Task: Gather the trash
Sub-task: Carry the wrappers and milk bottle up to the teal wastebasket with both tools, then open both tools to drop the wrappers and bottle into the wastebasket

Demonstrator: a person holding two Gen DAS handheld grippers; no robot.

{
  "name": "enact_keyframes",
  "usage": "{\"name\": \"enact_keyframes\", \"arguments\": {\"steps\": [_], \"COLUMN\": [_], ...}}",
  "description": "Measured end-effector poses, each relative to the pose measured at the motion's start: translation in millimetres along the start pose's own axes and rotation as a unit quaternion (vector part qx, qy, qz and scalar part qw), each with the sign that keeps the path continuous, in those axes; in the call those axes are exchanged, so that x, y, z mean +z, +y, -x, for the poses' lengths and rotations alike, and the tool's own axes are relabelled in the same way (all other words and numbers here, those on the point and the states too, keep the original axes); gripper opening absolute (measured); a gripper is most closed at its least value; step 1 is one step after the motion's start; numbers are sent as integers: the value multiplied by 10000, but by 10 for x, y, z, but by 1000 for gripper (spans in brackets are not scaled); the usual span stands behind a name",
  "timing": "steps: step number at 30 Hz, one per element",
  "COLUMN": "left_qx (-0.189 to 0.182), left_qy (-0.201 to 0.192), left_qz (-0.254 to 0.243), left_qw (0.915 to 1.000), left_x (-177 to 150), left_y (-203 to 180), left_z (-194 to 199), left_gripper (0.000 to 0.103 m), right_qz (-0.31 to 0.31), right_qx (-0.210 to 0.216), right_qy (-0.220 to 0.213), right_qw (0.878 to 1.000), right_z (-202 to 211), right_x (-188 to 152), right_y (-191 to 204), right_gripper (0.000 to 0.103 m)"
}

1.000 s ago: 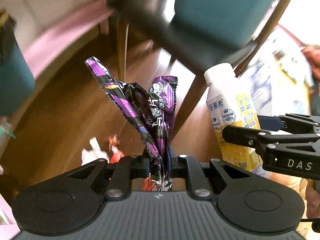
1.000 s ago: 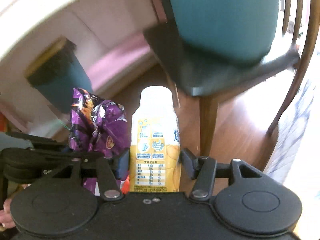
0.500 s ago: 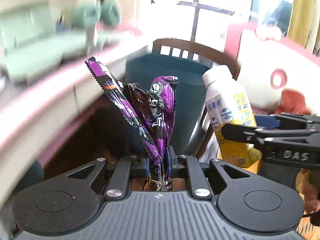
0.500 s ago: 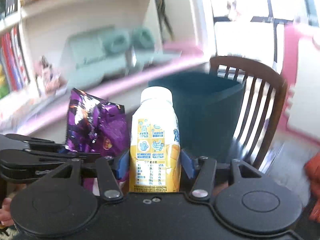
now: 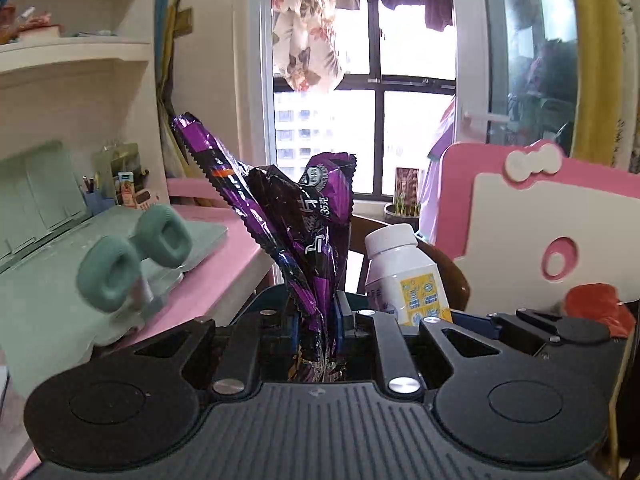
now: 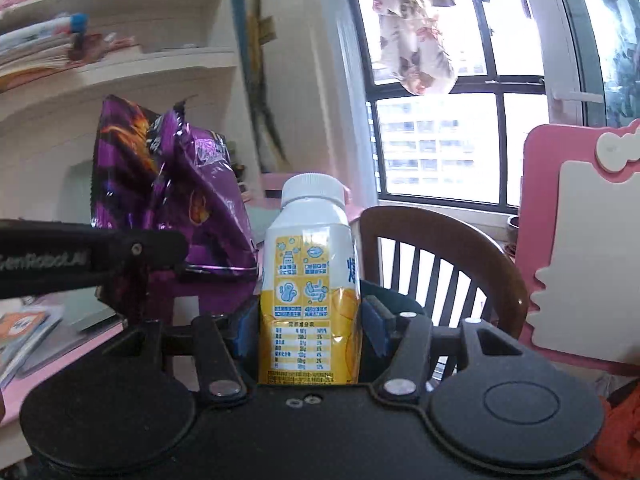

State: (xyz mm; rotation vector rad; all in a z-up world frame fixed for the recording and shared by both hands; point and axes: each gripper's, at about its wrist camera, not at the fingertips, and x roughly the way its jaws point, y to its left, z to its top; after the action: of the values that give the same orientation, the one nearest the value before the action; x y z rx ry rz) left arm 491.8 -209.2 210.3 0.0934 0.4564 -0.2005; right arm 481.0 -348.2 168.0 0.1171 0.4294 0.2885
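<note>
A second ago both cameras looked down at a wooden floor and the underside of a chair; now they face a bright room, with a tall black-framed window [image 5: 376, 92] hung with floral laundry filling the background, so both hands have risen while their loads stay clamped exactly as before. The pink and cream cut-out board [image 5: 552, 232] stands at the right, a brown wooden slat-back chair [image 6: 440, 256] sits below the window, and a pink-edged desk [image 5: 224, 276] runs along the left. The left wrist view alone shows the mint green headphones [image 5: 136, 260] lying on a pale green tray on that desk, and a red-orange cloth near the right edge; the right wrist view alone shows the cream wall shelves [image 6: 120, 64] stacked with books, and the full label of the bottle. The left gripper [image 5: 318, 316] is closed tight on the crumpled purple foil snack wrapper [image 5: 304, 232], which stands up from between its blue pads. The right gripper [image 6: 310, 316] is clamped on the sides of the upright white and yellow plastic drink bottle [image 6: 310, 280], white cap on top. The two grippers sit close beside each other in the air, wrapper just left of bottle.
</note>
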Motion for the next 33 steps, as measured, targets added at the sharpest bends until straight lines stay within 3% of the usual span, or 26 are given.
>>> {"name": "enact_keyframes", "arguments": {"steps": [10,15,19,25,30,33], "left_qx": [164,84,182,213,40,-51], "left_qy": [631,785,995,1274,1602,1783], "left_qz": [87,227,56,-95,263,412], "left_qw": [9978,9966,9949,9916,9867,9831], "left_x": [-180,-220,-282,-354,-516,-618], "left_y": [252,310,280,233,363,423], "left_z": [-1001,-1327,-1601,-1820,-1966,-2011], "left_gripper": [15,15,15,18,19,26], "right_qz": [253,448,494,491,467,534], "right_qx": [-232,-272,-341,-410,-389,-412], "right_qy": [633,861,1095,1291,1158,1156], "right_qw": [9974,9949,9922,9896,9914,9910], "right_z": [-769,-1014,-1196,-1308,-1232,-1214], "right_x": [-220,-284,-384,-481,-492,-501], "right_y": [-74,-29,-34,-62,-55,-60], "right_gripper": [54,54,54,55,62,67]}}
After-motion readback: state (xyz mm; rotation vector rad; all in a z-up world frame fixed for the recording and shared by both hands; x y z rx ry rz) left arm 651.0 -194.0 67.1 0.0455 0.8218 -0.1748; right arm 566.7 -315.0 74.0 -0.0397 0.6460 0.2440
